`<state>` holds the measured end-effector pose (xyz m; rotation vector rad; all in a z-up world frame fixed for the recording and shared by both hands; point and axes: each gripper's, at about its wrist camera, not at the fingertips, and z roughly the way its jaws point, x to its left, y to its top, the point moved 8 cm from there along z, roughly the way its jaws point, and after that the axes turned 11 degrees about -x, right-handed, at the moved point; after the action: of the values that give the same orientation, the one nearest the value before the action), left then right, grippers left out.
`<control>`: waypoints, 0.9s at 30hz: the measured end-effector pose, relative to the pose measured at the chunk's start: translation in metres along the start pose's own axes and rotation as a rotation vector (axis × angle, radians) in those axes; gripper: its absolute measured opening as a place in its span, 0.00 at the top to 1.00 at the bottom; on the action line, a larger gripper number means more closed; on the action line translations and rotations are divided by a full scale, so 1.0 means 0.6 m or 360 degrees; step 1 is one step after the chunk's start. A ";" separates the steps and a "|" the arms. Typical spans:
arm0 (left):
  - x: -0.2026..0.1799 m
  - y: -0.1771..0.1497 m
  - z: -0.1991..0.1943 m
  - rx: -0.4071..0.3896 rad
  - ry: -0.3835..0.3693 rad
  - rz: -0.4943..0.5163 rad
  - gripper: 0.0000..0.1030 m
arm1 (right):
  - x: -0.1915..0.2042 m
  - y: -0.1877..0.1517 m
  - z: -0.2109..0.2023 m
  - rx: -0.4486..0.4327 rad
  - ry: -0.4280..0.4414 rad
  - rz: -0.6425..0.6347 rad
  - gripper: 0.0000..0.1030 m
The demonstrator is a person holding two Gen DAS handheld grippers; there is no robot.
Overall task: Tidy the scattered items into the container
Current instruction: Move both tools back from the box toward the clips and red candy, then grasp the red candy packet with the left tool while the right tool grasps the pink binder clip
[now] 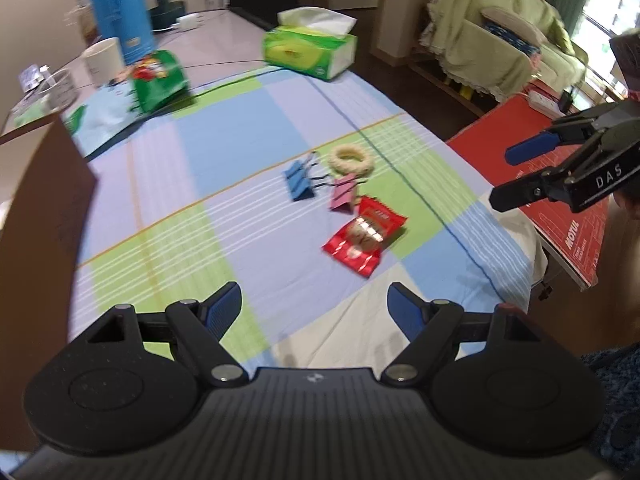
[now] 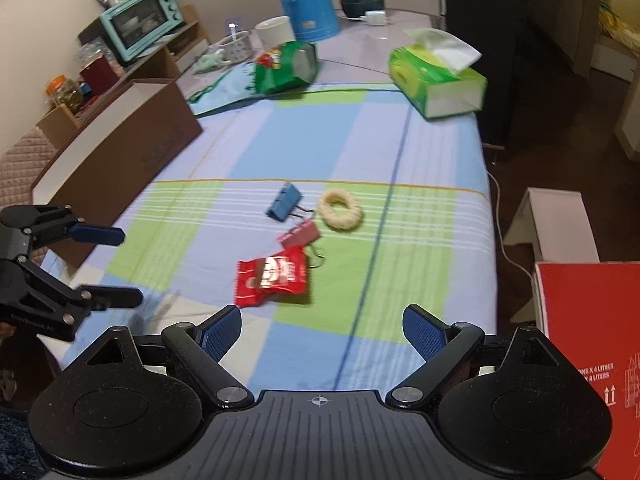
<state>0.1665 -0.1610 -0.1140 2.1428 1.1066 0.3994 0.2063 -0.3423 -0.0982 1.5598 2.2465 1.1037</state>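
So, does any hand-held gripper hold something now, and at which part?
Nothing is held. Left hand-held gripper and right hand-held gripper are both open and empty.

On the checked cloth (image 2: 280, 148) lie a red snack packet (image 2: 272, 282), a pink binder clip (image 2: 301, 236), a blue binder clip (image 2: 284, 202) and a cream ring (image 2: 340, 210), close together. The right gripper (image 2: 318, 330) hangs wide apart above the near edge, empty. A brown box (image 2: 120, 148) stands at the left; the left gripper (image 2: 126, 266) is spread beside it.

A home: draped sofa (image 1: 500, 40), toaster oven (image 2: 140, 20), tissue box (image 2: 436, 80) on the table.
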 end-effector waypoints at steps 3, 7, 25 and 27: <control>-0.023 0.008 0.035 0.0004 -0.0065 0.0090 0.25 | -0.018 0.002 0.004 0.0007 -0.0010 0.0040 0.12; -0.049 0.017 0.084 0.0026 -0.0151 0.0204 0.27 | -0.037 0.009 0.010 0.0014 -0.0017 0.0084 0.12; -0.053 0.010 0.218 0.0170 -0.0339 0.0419 0.66 | -0.076 0.035 0.085 0.0106 0.0062 0.0306 0.12; -0.044 0.004 0.208 0.0173 -0.0330 0.0429 0.69 | -0.069 0.038 0.103 0.0131 0.0114 0.0357 0.12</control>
<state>0.2202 -0.2373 -0.2009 2.3771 0.7412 0.2341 0.2740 -0.3455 -0.1367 1.8723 2.2300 1.1528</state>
